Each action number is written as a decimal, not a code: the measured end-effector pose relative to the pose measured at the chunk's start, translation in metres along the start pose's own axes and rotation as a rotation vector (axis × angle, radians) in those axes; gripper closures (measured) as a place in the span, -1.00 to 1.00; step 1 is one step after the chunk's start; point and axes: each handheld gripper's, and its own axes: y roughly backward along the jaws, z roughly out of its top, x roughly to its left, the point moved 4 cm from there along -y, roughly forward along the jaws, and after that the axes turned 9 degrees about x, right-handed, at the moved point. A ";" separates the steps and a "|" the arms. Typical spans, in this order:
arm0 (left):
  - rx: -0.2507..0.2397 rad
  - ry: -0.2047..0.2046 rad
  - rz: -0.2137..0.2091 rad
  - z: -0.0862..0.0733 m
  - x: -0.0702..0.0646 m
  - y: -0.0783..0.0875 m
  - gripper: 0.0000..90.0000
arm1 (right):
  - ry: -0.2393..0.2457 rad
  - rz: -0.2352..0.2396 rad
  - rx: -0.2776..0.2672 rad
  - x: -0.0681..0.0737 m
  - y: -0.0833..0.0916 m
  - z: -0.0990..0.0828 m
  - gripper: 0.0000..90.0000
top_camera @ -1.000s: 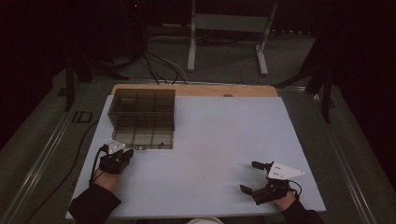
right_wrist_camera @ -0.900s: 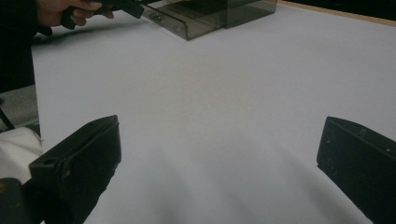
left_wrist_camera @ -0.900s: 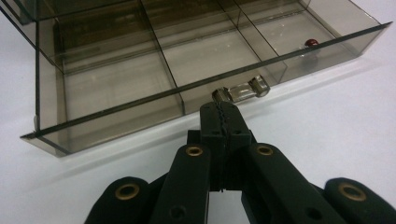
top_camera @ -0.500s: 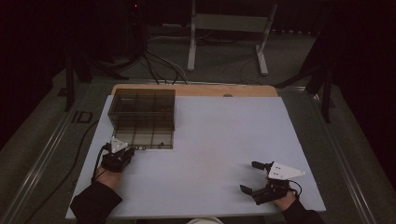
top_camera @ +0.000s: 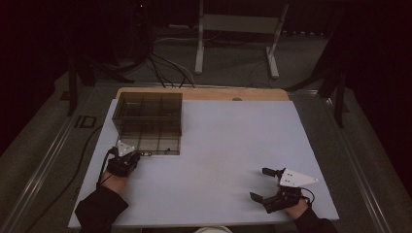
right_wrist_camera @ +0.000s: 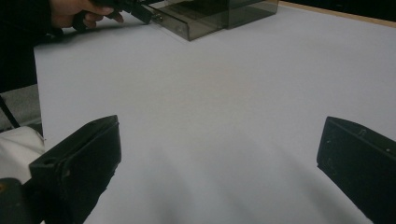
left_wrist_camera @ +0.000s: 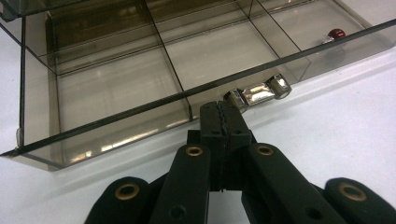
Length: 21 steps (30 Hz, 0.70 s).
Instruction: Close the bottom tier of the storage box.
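A smoky, see-through compartment box (top_camera: 148, 124) sits at the far left of the white surface (top_camera: 228, 145). The left hand-held gripper (left_wrist_camera: 223, 114), clenched, meets its metal latch (left_wrist_camera: 257, 91). The left gripper view reveals a small red piece (left_wrist_camera: 336, 33) inside. The right hand-held gripper (top_camera: 262, 183) rests released.

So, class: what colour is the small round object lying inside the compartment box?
Dark red. The small round object in the smoky transparent compartment box shows best in the left gripper view.

Dim room, dark surroundings; table (top_camera: 233, 145) evenly lit, soft shadows. Glare streaks on smoky compartment box (left_wrist_camera: 140, 70). Near jaws blurred.
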 end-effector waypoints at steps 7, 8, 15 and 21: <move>-0.001 0.004 -0.006 0.002 0.002 -0.002 1.00 | -0.003 0.000 -0.002 0.000 0.000 0.000 -1.00; -0.003 0.006 -0.004 0.002 0.002 -0.002 1.00 | -0.001 -0.001 -0.001 0.000 0.000 0.000 -1.00; -0.002 0.013 -0.003 0.004 0.003 -0.003 1.00 | -0.002 -0.002 -0.004 0.000 0.000 0.000 -1.00; -0.001 0.014 -0.001 0.006 0.004 -0.005 1.00 | -0.002 -0.002 -0.004 0.000 0.000 0.000 -1.00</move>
